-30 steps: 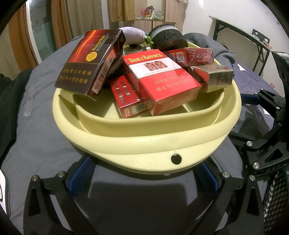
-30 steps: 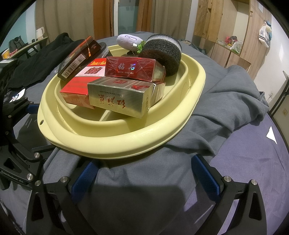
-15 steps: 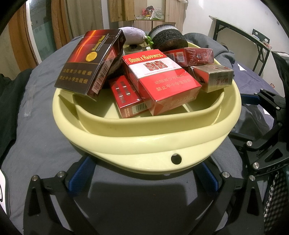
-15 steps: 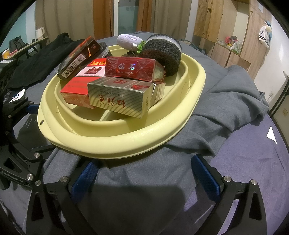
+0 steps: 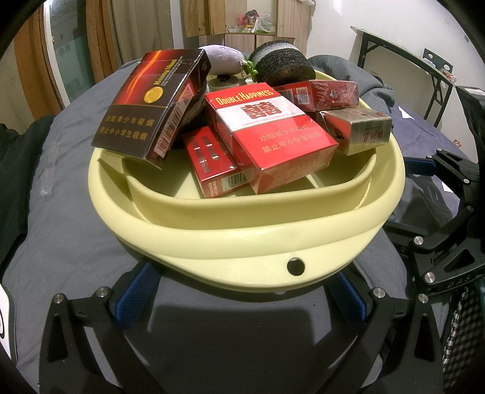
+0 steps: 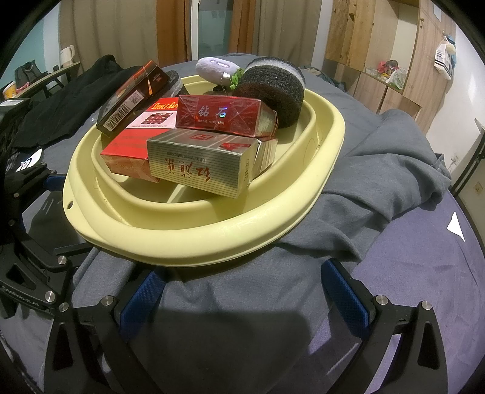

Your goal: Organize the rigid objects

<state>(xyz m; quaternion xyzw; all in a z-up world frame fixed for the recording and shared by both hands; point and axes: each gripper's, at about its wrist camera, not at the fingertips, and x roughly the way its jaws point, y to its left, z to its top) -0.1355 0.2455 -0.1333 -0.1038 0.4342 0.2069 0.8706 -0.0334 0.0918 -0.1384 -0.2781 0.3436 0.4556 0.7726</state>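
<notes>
Five cigarette packs [image 5: 266, 136] piled in yellow basin [image 5: 242, 242], left gripper [image 5: 239, 297] and right gripper [image 6: 245, 297] fingers spread, empty.

Bedroom in a home. Grey bedsheet [image 5: 54, 218] and rumpled grey blanket [image 6: 391, 169] underfoot, curtained window [image 6: 194, 27], wooden wardrobe shelves [image 6: 376, 45] with household clutter, dark clothing [image 6: 69, 100] heaped alongside, folding table [image 5: 403, 57].

Five cigarette packs [image 5: 266, 136] lie piled askew in a pale yellow basin [image 5: 242, 242], with a round black sponge [image 6: 272, 91] behind.
</notes>
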